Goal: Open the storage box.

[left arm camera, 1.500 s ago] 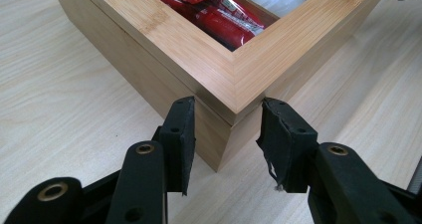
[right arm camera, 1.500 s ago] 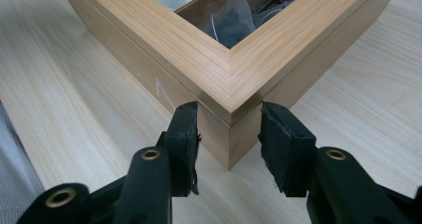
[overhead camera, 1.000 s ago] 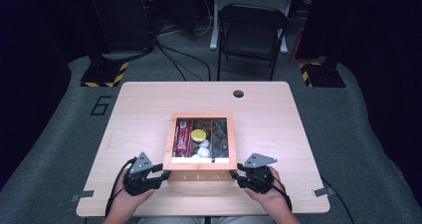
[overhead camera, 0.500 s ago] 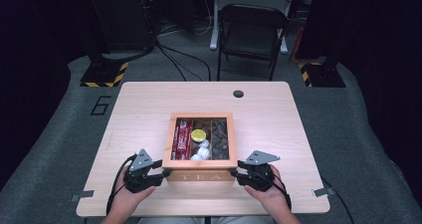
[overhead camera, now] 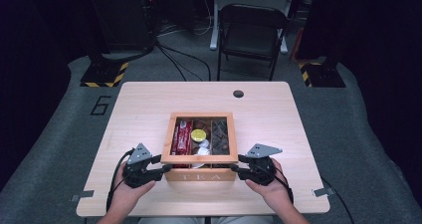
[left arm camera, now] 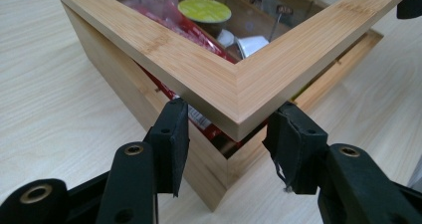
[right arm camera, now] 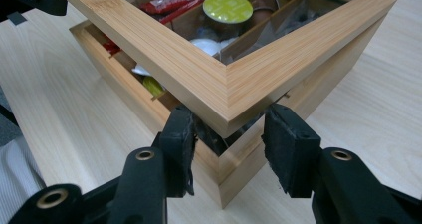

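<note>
Three compartments in tea box [overhead camera: 201,174]: red packets [overhead camera: 181,137], yellow-lidded capsule [overhead camera: 199,135], dark sachets [overhead camera: 220,137].

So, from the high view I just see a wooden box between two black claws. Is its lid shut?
Observer: No. The left gripper view shows the lid raised off the box at the front, with a gap beneath.
Operator: Are the claws gripping it?
Observer: The left gripper straddles the lid's near corner. Its jaws have just been opening, and there is space on either side of the corner.
Operator: And the other one?
Observer: The right gripper straddles the other front corner, and its jaws have also just been opening. Through the gap there, a yellow item shows inside.
</note>
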`<state>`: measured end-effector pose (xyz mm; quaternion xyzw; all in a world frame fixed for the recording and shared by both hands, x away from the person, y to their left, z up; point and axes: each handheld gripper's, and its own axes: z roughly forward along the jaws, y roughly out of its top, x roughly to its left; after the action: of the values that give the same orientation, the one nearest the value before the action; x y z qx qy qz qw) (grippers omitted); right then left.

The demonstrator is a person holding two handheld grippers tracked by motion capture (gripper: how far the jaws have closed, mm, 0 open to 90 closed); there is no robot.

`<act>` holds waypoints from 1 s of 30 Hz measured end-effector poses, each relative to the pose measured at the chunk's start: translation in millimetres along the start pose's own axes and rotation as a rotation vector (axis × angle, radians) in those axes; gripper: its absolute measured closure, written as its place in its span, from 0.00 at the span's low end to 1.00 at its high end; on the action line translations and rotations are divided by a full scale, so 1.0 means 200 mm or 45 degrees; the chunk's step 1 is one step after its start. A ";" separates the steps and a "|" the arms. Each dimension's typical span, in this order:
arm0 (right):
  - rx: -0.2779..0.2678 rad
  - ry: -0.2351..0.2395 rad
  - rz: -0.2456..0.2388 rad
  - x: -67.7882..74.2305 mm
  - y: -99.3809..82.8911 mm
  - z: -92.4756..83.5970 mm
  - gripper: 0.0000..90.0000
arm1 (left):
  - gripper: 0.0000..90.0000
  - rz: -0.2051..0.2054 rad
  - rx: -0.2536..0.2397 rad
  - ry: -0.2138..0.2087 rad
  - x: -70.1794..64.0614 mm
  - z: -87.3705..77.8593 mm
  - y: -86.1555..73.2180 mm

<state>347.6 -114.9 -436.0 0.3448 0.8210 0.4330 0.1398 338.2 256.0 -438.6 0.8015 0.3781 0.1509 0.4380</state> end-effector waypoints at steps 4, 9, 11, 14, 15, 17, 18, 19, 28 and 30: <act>-0.020 -0.004 -0.008 -0.02 0.05 -0.02 0.61 | 0.57 -0.008 -0.008 -0.010 0.01 -0.02 0.04; -0.030 -0.013 0.001 -0.02 0.07 -0.02 0.61 | 0.57 -0.003 -0.011 0.011 0.02 -0.03 0.08; -0.032 -0.009 0.002 -0.03 0.08 -0.02 0.61 | 0.57 -0.015 -0.014 0.019 0.02 -0.03 0.09; -0.029 -0.009 0.007 -0.03 0.09 -0.03 0.61 | 0.57 -0.022 -0.013 0.025 0.01 -0.04 0.10; -0.031 -0.010 0.004 -0.03 0.10 -0.03 0.61 | 0.56 -0.028 -0.016 0.026 0.01 -0.04 0.10; -0.031 -0.012 0.011 -0.03 0.10 -0.03 0.60 | 0.56 -0.028 -0.019 0.030 0.02 -0.04 0.10; -0.034 -0.010 0.016 -0.03 0.10 -0.03 0.60 | 0.56 -0.035 -0.026 0.037 0.01 -0.04 0.10; -0.035 -0.009 0.023 -0.03 0.10 -0.03 0.60 | 0.55 -0.035 -0.019 0.031 0.02 -0.04 0.11; -0.046 -0.027 0.007 -0.05 0.16 -0.05 0.57 | 0.55 -0.049 -0.045 0.061 0.02 -0.07 0.16; -0.053 -0.034 0.007 -0.05 0.18 -0.06 0.56 | 0.54 -0.051 -0.053 0.062 0.02 -0.07 0.18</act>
<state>364.5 -114.6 -400.6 0.3499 0.8090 0.4456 0.1567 349.8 255.4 -400.8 0.7806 0.4012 0.1694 0.4483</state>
